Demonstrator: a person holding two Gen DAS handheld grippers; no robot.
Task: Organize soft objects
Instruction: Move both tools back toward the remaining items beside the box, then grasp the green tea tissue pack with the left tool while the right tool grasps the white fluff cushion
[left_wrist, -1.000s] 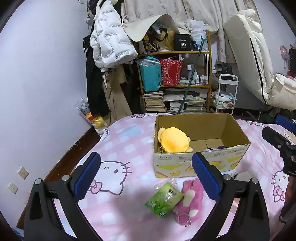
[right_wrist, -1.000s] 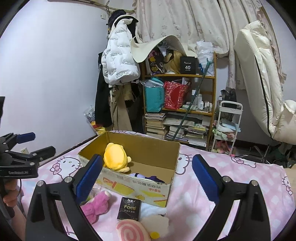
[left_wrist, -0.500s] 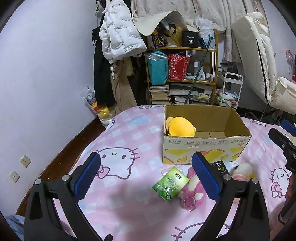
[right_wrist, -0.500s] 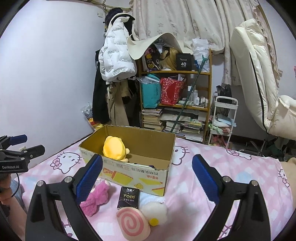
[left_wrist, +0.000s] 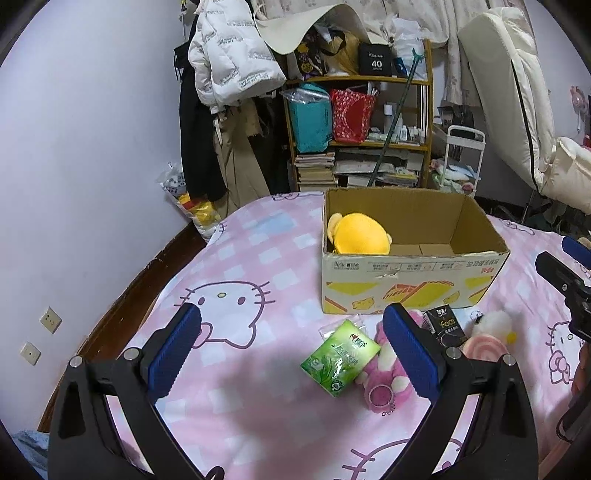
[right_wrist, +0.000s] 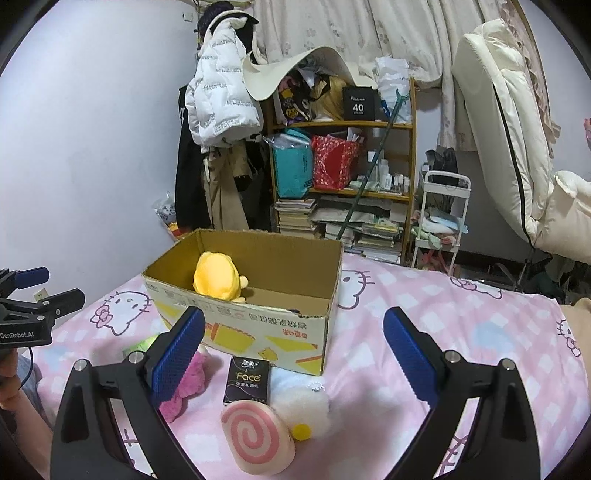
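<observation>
Lying just beyond the wide-spread left gripper (left_wrist: 291, 343): pink plush (left_wrist: 388, 373).

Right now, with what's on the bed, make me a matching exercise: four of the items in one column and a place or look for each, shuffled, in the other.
Things
1. yellow plush
2. green tissue pack
3. black Face pack
4. pink swirl plush

Descriptions
A. lies on the bedsheet against the pink plush toy
B. sits inside the cardboard box
C. nearest the right gripper's camera, next to the white fluffy toy
D. lies flat just in front of the box's front wall

Pairs: 1-B, 2-A, 3-D, 4-C
</observation>
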